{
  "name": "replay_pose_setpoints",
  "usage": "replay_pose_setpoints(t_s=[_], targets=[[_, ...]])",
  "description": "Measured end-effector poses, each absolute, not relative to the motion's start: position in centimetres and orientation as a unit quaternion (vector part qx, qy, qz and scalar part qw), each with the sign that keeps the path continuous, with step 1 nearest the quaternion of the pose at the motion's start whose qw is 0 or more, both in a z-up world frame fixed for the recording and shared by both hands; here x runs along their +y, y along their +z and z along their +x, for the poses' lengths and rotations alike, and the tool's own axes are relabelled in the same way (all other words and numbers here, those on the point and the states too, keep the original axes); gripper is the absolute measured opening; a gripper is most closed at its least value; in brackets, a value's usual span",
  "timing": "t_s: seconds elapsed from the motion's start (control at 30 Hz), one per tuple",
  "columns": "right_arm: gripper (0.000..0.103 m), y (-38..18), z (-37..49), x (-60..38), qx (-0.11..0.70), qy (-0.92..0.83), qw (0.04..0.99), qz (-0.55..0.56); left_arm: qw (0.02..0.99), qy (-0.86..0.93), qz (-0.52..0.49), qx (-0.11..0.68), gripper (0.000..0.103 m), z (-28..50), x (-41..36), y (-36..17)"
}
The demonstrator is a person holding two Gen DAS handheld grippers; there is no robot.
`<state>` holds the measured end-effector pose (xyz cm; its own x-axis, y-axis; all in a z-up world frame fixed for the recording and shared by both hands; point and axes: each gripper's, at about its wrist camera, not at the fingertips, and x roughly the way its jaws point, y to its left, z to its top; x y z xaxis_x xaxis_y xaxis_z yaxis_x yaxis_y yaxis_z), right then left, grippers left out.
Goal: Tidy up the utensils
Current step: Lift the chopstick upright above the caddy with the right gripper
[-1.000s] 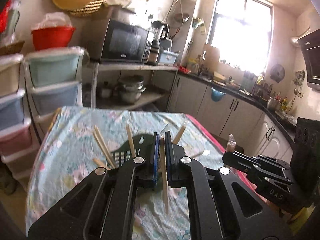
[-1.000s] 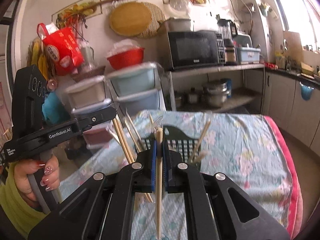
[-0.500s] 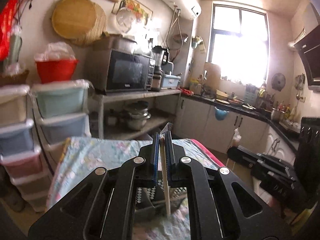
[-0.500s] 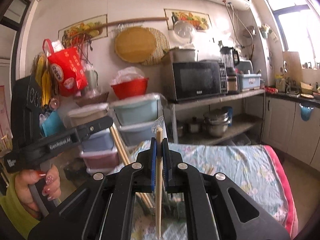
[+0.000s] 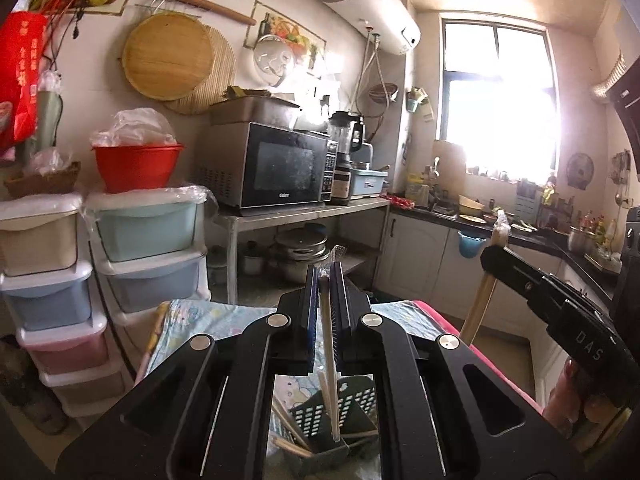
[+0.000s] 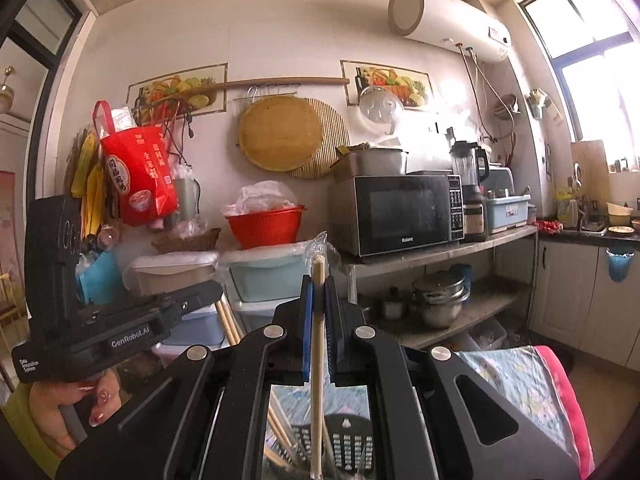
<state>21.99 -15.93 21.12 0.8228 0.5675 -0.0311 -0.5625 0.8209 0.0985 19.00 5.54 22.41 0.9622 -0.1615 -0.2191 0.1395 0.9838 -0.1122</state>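
Observation:
My left gripper (image 5: 324, 276) is shut on a wrapped pair of chopsticks (image 5: 329, 360) that hangs down over the dark slotted utensil holder (image 5: 352, 404), which holds several chopsticks. My right gripper (image 6: 317, 284) is shut on another wrapped pair of chopsticks (image 6: 317, 360), held upright above the same holder (image 6: 344, 444). The right gripper also shows in the left wrist view (image 5: 496, 256) with its chopsticks (image 5: 480, 304). The left gripper shows in the right wrist view (image 6: 208, 292).
The holder stands on a table with a floral cloth (image 5: 208, 316) and a pink edge (image 6: 568, 400). Stacked plastic drawers (image 5: 148, 240) with a red bowl (image 5: 136, 168) stand beyond. A microwave (image 5: 280, 168) sits on a metal shelf. Kitchen counters (image 5: 440, 216) run to the right.
Both grippers have tilted upward and drawn in over the holder. The table has dropped out of most of each view, and the wall and shelves now fill them.

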Motion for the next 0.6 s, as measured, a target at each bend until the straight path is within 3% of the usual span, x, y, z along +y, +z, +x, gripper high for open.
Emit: replay_pose_setpoints(t_s=[0.6], targets=[[0.006,15.4,28.4,-13.0,0.070,0.271,0.959,0.045,0.985,-0.058,-0.053,0.155,0.003,23.6,5.5,16.0]])
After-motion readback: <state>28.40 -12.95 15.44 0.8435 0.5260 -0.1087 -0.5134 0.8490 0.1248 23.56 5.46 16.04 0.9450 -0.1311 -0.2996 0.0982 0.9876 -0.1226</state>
